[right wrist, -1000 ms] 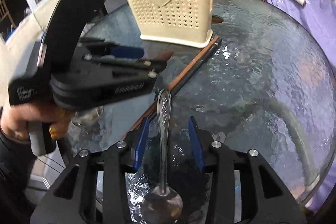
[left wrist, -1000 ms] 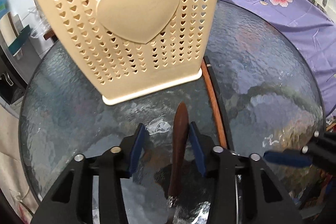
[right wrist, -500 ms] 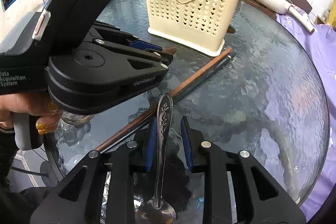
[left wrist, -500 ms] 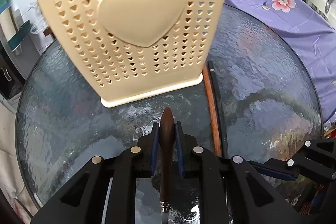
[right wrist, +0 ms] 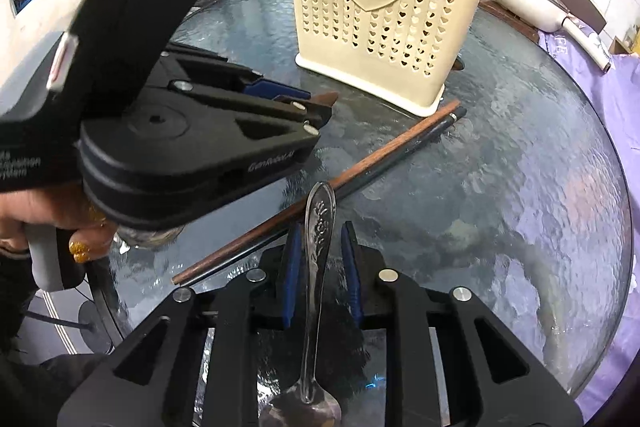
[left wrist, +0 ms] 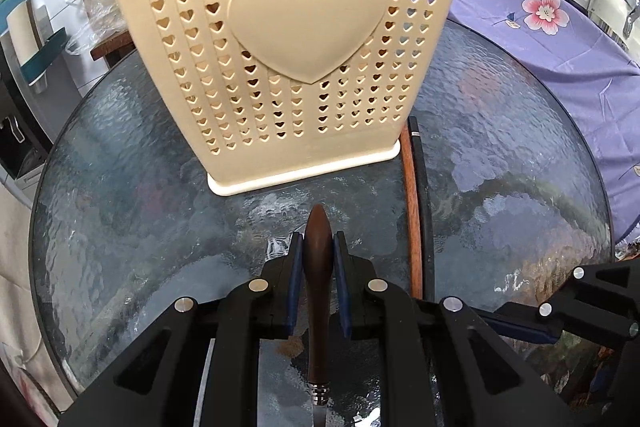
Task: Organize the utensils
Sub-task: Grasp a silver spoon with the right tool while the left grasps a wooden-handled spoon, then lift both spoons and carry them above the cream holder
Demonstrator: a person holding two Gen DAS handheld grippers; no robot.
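A cream utensil holder [left wrist: 304,39] with heart-shaped holes stands upright on the round glass table [left wrist: 120,195]. My left gripper [left wrist: 318,247] is shut on the dark wooden handle [left wrist: 318,267] of a utensil whose metal neck shows low in the left wrist view. In the right wrist view that left gripper [right wrist: 320,103] is at the left, held by a hand [right wrist: 44,211]. My right gripper [right wrist: 320,239] is closing around the patterned handle of a metal spoon [right wrist: 318,227] lying on the glass. A thin gap still shows on each side of the handle.
Two chopsticks, one brown [right wrist: 320,191] and one black [right wrist: 420,143], lie side by side between the holder [right wrist: 384,7] and my grippers. A purple flowered cloth [left wrist: 560,39] covers the surface to the right. A white pan [right wrist: 532,7] sits behind the holder.
Both pairs of jaws have narrowed: the left ones onto the wooden handle, the right ones close in around the spoon handle. The holder now sits more centred in the left wrist view.
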